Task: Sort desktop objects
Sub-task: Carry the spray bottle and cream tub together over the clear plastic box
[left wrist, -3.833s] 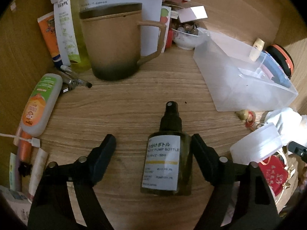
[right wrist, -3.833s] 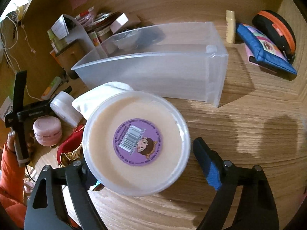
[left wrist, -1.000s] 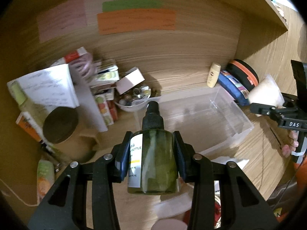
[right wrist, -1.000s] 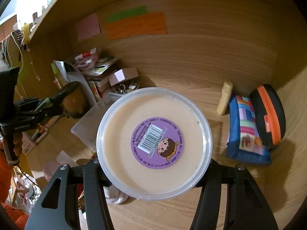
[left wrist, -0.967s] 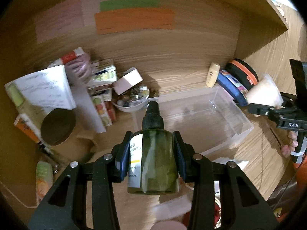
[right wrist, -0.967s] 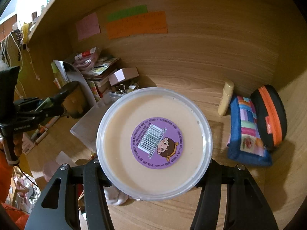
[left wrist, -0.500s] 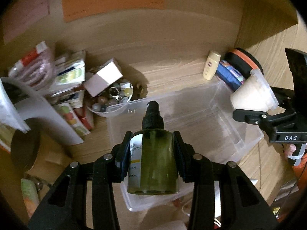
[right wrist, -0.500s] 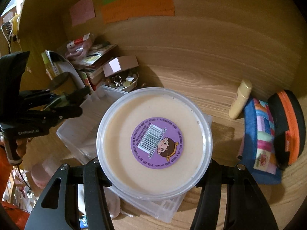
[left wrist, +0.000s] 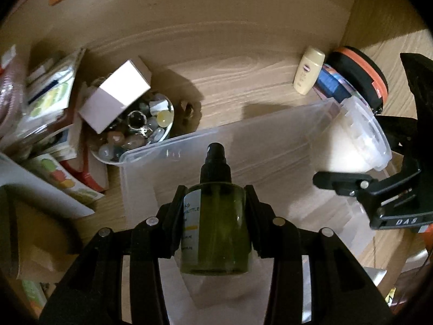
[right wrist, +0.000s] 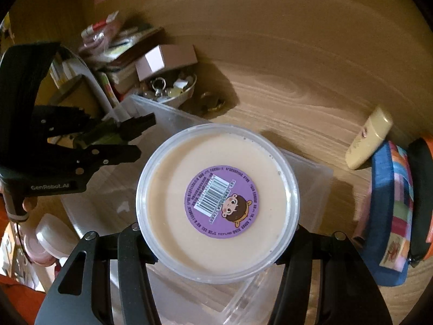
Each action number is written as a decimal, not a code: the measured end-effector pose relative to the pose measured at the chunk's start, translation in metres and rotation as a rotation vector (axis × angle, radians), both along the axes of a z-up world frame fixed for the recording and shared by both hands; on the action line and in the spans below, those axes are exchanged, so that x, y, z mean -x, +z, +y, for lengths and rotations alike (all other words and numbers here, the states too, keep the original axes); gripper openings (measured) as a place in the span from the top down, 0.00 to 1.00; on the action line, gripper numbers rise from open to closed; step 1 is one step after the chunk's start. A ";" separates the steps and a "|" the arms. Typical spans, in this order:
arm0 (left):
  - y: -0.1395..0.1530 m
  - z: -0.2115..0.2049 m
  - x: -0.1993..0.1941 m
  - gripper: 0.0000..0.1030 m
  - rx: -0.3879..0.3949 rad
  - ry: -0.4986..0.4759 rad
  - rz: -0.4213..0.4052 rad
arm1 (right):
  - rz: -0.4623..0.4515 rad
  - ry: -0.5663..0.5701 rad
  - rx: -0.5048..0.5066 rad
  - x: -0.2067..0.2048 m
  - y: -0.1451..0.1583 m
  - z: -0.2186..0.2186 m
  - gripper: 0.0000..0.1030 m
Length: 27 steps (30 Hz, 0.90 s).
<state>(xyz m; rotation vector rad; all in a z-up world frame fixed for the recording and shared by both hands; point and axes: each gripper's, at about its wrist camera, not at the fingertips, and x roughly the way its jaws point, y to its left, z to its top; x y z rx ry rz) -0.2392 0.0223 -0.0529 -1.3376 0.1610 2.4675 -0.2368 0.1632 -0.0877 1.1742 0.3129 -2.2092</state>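
My left gripper (left wrist: 215,211) is shut on a dark green pump bottle (left wrist: 216,227) with a black spray cap and holds it over the clear plastic bin (left wrist: 270,135). My right gripper (right wrist: 216,230) is shut on a round cream tub (right wrist: 216,200) with a purple barcode sticker and holds it over the same bin (right wrist: 314,173). The tub also shows at the right of the left wrist view (left wrist: 354,140), above the bin's right end. The left gripper shows at the left of the right wrist view (right wrist: 140,127).
A bowl of trinkets (left wrist: 135,132) with a white box (left wrist: 116,100) on it stands behind the bin, beside stacked papers (left wrist: 46,100). A small cream bottle (right wrist: 368,138), a blue pouch (right wrist: 389,211) and a black-and-orange case (left wrist: 360,78) lie to the right.
Both grippers picked up their objects from the desk, lifted them, then came forward and down over the clear bin. Both stay shut on their loads.
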 end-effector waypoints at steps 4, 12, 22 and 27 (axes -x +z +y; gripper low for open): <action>-0.007 0.006 0.007 0.61 0.021 -0.021 -0.038 | -0.012 0.036 -0.054 0.005 -0.006 -0.010 0.49; -0.014 0.014 0.010 0.61 0.074 -0.053 -0.038 | -0.051 0.093 -0.144 0.009 -0.014 -0.024 0.49; -0.024 0.027 0.007 0.61 0.127 -0.113 -0.070 | -0.081 0.146 -0.276 0.004 -0.028 -0.034 0.49; -0.027 0.027 0.010 0.61 0.129 -0.116 -0.097 | -0.102 0.152 -0.310 0.005 -0.030 -0.036 0.49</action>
